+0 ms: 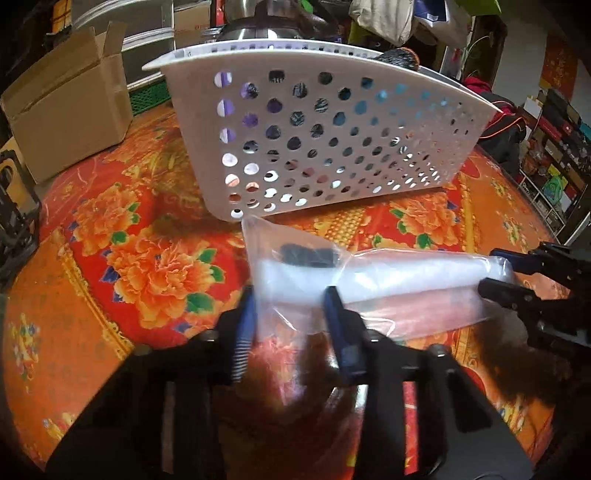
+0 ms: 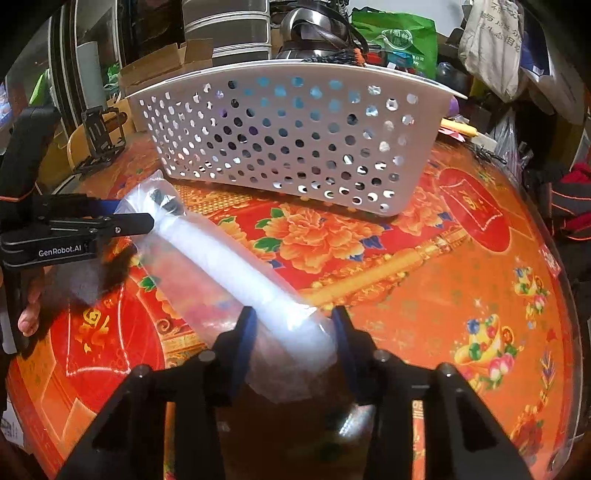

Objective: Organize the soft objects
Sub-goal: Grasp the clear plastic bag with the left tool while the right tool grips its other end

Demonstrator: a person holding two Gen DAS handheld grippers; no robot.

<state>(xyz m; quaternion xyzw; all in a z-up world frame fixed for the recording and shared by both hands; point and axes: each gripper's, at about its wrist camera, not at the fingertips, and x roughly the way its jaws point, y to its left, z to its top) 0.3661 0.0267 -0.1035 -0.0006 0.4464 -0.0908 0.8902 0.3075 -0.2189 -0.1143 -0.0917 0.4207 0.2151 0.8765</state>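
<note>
A clear plastic bag (image 1: 388, 280) holding a white soft roll and a small dark piece lies across the red floral tablecloth (image 1: 147, 266), in front of a white perforated basket (image 1: 258, 50). My left gripper (image 1: 290, 306) is shut on the bag's loose end near the dark piece. My right gripper (image 1: 498, 273) clamps the far end of the roll. In the right wrist view the bag (image 2: 229, 266) runs diagonally from my right gripper (image 2: 293, 325), whose pads press its sides, to my left gripper (image 2: 129, 216). Behind it stands the basket (image 2: 295, 68), with dark, purple and blue items showing through its holes.
A cardboard box (image 1: 70, 103) stands open at the table's back left, beside a black frame (image 1: 14, 206). A steel pot (image 2: 310, 33) and bags crowd behind the basket. A person's hand (image 2: 29, 317) shows under the left gripper. Bare cloth (image 2: 461, 295) lies to the right.
</note>
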